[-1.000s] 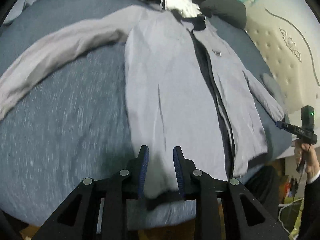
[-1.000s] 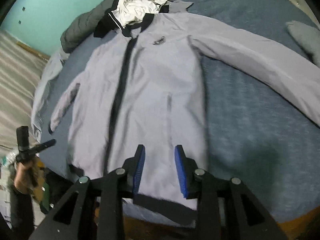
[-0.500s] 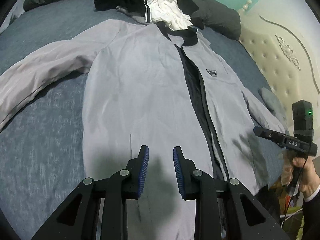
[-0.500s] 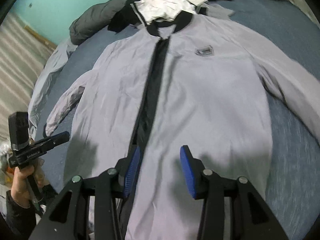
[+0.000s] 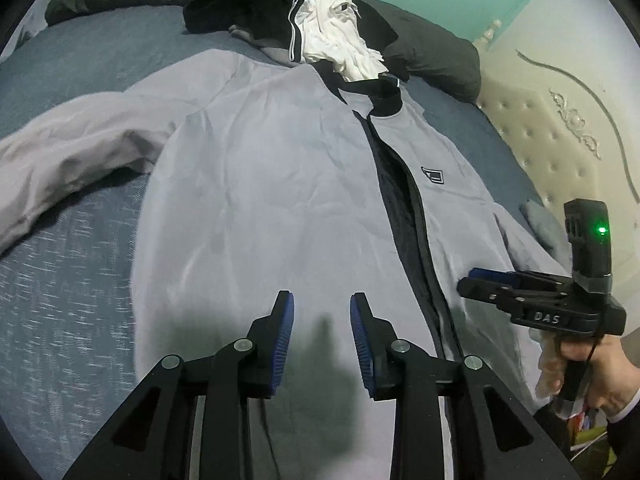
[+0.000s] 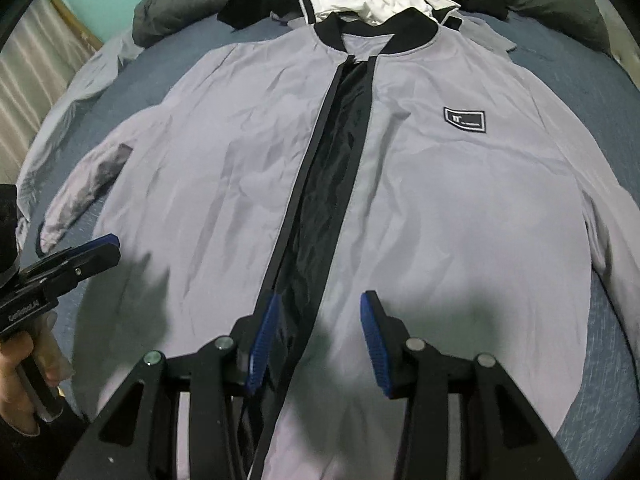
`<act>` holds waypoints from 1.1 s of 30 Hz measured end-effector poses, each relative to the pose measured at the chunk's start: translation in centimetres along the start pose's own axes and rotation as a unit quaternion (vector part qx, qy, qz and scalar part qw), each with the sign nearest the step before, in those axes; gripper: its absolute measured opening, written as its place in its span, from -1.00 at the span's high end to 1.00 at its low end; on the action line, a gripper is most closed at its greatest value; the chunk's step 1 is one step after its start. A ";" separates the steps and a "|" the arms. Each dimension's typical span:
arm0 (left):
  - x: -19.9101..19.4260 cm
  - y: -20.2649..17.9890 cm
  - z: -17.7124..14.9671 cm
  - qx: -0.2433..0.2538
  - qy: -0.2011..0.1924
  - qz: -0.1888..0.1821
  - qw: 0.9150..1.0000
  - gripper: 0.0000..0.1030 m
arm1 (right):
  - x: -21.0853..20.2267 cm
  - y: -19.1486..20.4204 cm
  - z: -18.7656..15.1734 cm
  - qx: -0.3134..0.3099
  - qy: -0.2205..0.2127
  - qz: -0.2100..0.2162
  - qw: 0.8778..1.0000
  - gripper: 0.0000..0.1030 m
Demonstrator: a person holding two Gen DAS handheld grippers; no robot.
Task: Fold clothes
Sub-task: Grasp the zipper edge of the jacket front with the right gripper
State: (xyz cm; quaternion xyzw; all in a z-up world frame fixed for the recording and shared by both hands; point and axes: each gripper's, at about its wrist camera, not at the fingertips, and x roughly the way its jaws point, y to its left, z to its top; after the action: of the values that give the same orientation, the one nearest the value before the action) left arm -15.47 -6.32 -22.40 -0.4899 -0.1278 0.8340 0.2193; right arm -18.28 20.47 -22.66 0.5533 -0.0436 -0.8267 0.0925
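A light grey zip jacket (image 5: 280, 184) with black collar and trim lies face up and unzipped on the bed, its sleeves spread out. My left gripper (image 5: 322, 320) hovers over its lower left panel; the jaws are opening and only the flat fabric lies below them. My right gripper (image 6: 318, 332) stands open over the black zip gap of the jacket (image 6: 440, 208), pinching nothing. Each gripper shows in the other's view, the right gripper (image 5: 472, 280) at the right edge and the left gripper (image 6: 108, 248) at the left edge, each held by a hand.
A pile of black and white clothes (image 5: 332, 40) lies just beyond the collar, with a dark quilt (image 5: 432, 64) behind it. The blue sheet (image 5: 60, 280) shows around the jacket. A padded cream headboard (image 5: 560, 140) stands at the right, and a striped curtain (image 6: 32, 80) at the left.
Both grippers have moved from the jacket's hem up over its body and come lower. The left slid rightward, the right leftward onto the zip line; the hem has dropped out of view.
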 end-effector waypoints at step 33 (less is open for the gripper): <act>1.2 1.3 -1.2 -0.002 -0.009 -0.026 1.000 0.38 | 4.2 0.1 0.4 -0.028 0.028 0.032 0.999 0.95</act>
State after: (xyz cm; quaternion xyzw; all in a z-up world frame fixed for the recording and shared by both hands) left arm -15.26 -6.90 -24.41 -0.4791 -0.1443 0.8322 0.2390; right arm -20.16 19.51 -26.28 0.5716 -0.0352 -0.8085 0.1357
